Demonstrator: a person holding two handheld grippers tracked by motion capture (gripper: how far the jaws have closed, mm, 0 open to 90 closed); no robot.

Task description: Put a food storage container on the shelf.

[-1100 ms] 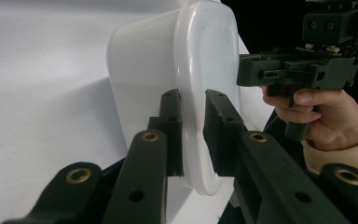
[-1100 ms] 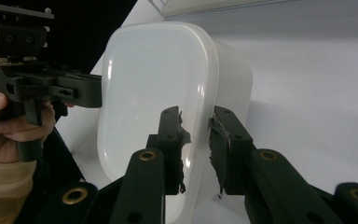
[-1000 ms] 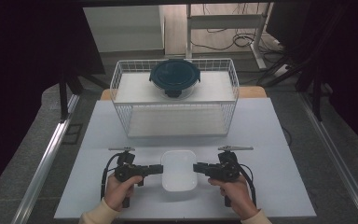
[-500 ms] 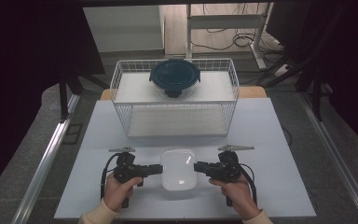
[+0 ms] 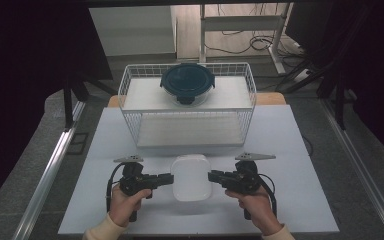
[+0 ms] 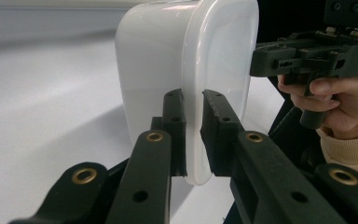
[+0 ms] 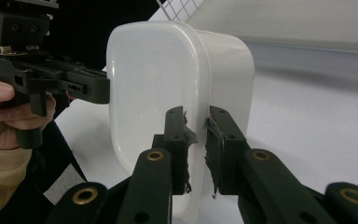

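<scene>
Starting at the left, our left gripper (image 5: 169,179) is clamped on the left rim of the white plastic container (image 5: 191,177), which sits near the front of the table (image 5: 300,150), between our two hands. In the left gripper view the jaws pinch the thin lip of the container (image 6: 186,70), one pad on either side of it.

The container looks like thin, translucent plastic: we judge it light, a little flexible at the walls, smooth and likely slippery. The rolled rim is the stiffest part, so that is the sensible place to hold, and a hold on both sides should keep it from twisting.

On the right, our right gripper (image 5: 213,176) is likewise clenched on the opposite rim (image 7: 196,112). Behind stands the wire basket (image 5: 130,95) with a dark round lidded bowl (image 5: 187,82) on top.
</scene>
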